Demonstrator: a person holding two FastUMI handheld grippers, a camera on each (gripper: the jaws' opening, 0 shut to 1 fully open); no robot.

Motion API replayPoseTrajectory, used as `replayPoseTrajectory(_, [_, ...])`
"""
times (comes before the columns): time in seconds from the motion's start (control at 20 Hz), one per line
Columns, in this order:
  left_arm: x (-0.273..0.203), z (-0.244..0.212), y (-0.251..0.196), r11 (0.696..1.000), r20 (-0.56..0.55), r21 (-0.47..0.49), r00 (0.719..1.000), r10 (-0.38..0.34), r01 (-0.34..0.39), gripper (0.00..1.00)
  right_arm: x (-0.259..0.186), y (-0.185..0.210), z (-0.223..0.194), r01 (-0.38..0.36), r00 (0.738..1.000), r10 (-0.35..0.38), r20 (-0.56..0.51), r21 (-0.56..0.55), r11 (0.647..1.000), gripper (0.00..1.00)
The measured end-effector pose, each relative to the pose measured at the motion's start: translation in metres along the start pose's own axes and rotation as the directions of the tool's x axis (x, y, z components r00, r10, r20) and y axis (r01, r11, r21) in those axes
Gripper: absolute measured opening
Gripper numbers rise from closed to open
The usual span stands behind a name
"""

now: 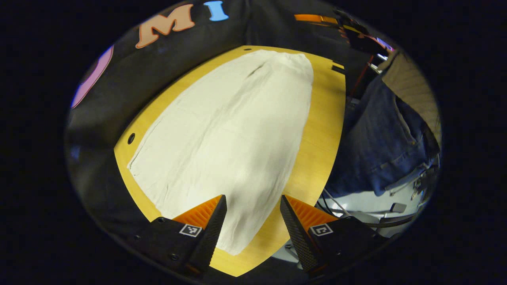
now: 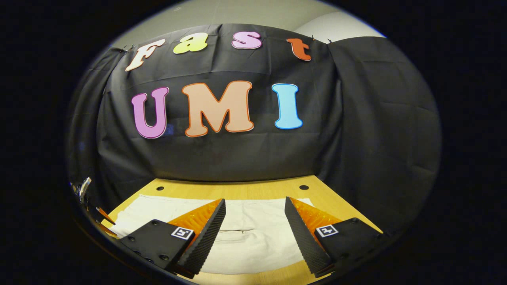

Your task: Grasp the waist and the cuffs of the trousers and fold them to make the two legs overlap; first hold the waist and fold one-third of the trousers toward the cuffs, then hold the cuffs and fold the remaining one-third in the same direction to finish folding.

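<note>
Trousers (image 1: 222, 142) lie flat along the table (image 1: 321, 130), spread lengthwise, not yet folded in thirds. Whether the two legs already overlap I can't tell for sure: the left gripper view shows one long pale panel with a faint centre crease, so likely yes.

Left gripper (image 1: 253, 215): fingers apart, holding nothing, hovering over the near end of the cloth. That end narrows toward the table's near edge; waist or cuffs, can't say from here.

Right gripper (image 2: 255, 219): fingers also apart, empty, above the cloth near its edge, pointed at the far wall. A seam or fold line runs across the fabric between the fingers.

A person's leg in jeans (image 1: 380, 146) is at the right of the table in the left gripper view.

Judgement: start of a fold, both grippers in approach, no grasp made. Next move needs both to drop to the cloth edge, pinch all layers at two corners of the same end, then lift and carry a third of the length over, keeping the edge square.
</note>
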State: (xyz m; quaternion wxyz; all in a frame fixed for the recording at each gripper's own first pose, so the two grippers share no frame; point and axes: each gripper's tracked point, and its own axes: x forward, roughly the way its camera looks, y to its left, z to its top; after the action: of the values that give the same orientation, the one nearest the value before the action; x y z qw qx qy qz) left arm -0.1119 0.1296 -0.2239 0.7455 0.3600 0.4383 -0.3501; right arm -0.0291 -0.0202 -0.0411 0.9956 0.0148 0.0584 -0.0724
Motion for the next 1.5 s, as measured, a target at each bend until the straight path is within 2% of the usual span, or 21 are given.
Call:
replayPoseTrajectory(0.25, [0.013,-0.037,-0.019,0.99,-0.139,0.1,0.986,-0.089,0.103,0.81,-0.006,-0.009,-0.011,0.036,0.999,-0.037,-0.036,-0.026,0.999,0.96])
replayPoseTrajectory(0.4, [0.02,-0.05,-0.019,0.985,-0.189,0.104,0.975,-0.118,0.14,0.81,-0.003,-0.007,-0.012,0.041,0.998,-0.043,-0.043,-0.035,0.999,0.96])
replayPoseTrajectory(0.5, [0.027,-0.056,-0.017,0.983,-0.204,0.112,0.971,-0.122,0.147,0.77,-0.001,-0.004,-0.013,0.038,0.998,-0.04,-0.048,-0.043,0.998,0.96])
replayPoseTrajectory(0.6, [0.032,-0.058,-0.013,0.981,-0.216,0.119,0.969,-0.122,0.15,0.8,0.002,-0.003,-0.016,0.036,0.998,-0.039,-0.054,-0.057,0.998,0.96])
replayPoseTrajectory(0.9, [0.038,-0.067,-0.01,0.966,-0.251,0.192,0.96,-0.123,0.173,0.77,0.007,0.006,-0.024,0.006,0.996,-0.013,-0.087,-0.084,0.996,0.96])
replayPoseTrajectory(1.15, [0.042,-0.065,-0.008,0.972,-0.262,0.172,0.959,-0.111,0.159,0.75,0.014,0.018,-0.038,-0.082,0.989,0.063,-0.134,-0.141,0.987,0.95])
replayPoseTrajectory(1.2, [0.043,-0.066,-0.004,0.973,-0.271,0.169,0.956,-0.108,0.158,0.63,0.015,0.02,-0.043,-0.109,0.985,0.086,-0.152,-0.15,0.983,0.98])
replayPoseTrajectory(1.25, [0.044,-0.065,-0.003,0.974,-0.276,0.166,0.955,-0.106,0.155,0.61,0.016,0.024,-0.048,-0.144,0.978,0.117,-0.171,-0.158,0.977,0.98])
replayPoseTrajectory(1.35, [0.042,-0.061,0.003,0.976,-0.286,0.162,0.953,-0.095,0.146,0.49,0.017,0.032,-0.061,-0.226,0.957,0.182,-0.224,-0.187,0.956,0.98])
replayPoseTrajectory(1.4, [0.045,-0.06,0.007,0.976,-0.28,0.178,0.957,-0.074,0.128,0.34,0.017,0.032,-0.069,-0.268,0.944,0.213,-0.252,-0.204,0.942,0.98])
replayPoseTrajectory(1.45, [0.046,-0.062,0.012,0.976,-0.288,0.19,0.956,-0.051,0.109,0.26,0.018,0.032,-0.075,-0.308,0.93,0.244,-0.276,-0.219,0.926,0.98])
replayPoseTrajectory(1.5, [0.047,-0.06,0.01,0.975,-0.279,0.196,0.959,-0.049,0.106,0.01,0.018,0.03,-0.083,-0.344,0.914,0.269,-0.304,-0.227,0.911,0.98])
